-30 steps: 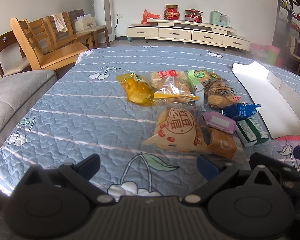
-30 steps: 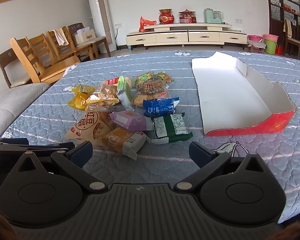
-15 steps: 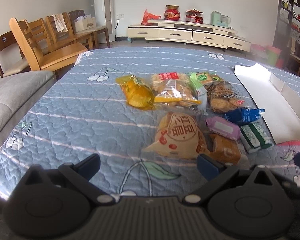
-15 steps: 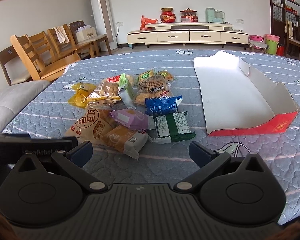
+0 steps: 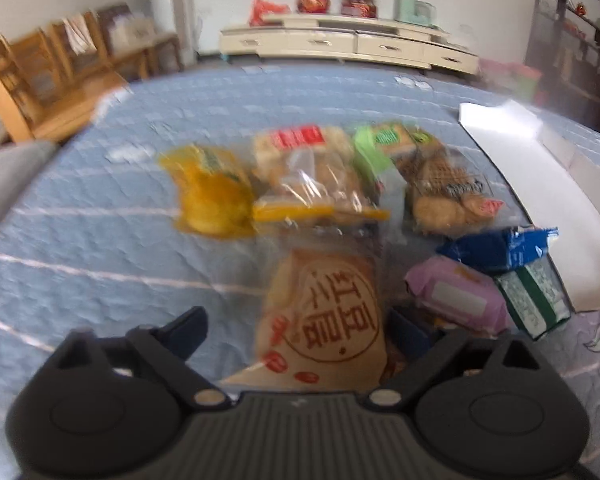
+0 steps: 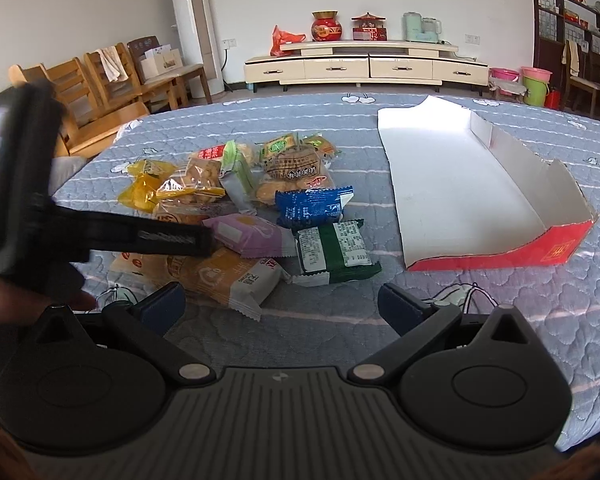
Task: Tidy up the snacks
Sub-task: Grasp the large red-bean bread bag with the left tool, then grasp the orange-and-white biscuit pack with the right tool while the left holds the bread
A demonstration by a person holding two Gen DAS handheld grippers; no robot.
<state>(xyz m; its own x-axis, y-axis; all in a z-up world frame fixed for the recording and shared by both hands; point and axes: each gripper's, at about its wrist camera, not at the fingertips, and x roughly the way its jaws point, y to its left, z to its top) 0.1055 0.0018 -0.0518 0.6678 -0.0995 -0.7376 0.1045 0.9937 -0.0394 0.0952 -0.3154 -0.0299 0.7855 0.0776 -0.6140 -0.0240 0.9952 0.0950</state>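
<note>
Left gripper (image 5: pixel 296 330) has pushed forward since the earlier frame: it now sits low over the near side of the snack pile, where before it hung back off the near edge of the worktop (image 6: pixel 500 320); its view is smeared with motion. Jaws wide apart, straddling the big tan bread bag (image 5: pixel 324 320) printed with red characters; no contact evident, and blur keeps me from telling whether the tips touch the quilted cover. In the right wrist view the left gripper shows as a dark bar reaching in from the left edge over the pile. Right gripper (image 6: pixel 282 306) hangs back near the near edge, jaws apart, holding nothing, facing the orange bun packet (image 6: pixel 228 276) and green packet (image 6: pixel 336 248). Pile sits mid-worktop, left of centre: yellow packet (image 5: pixel 212 196), clear cracker bag (image 5: pixel 312 176), cookie bag (image 5: pixel 444 196), blue packet (image 6: pixel 312 206), purple packet (image 6: pixel 248 234), all touching or overlapping. The red-fronted cardboard tray (image 6: pixel 500 252) lies on the right side, just beside the green packet, with nothing inside. Reading: sorting not yet begun; the left gripper looks lined up for a first pick of the bread bag. Its slack, crinkly film may slip or drag its neighbours along.
</note>
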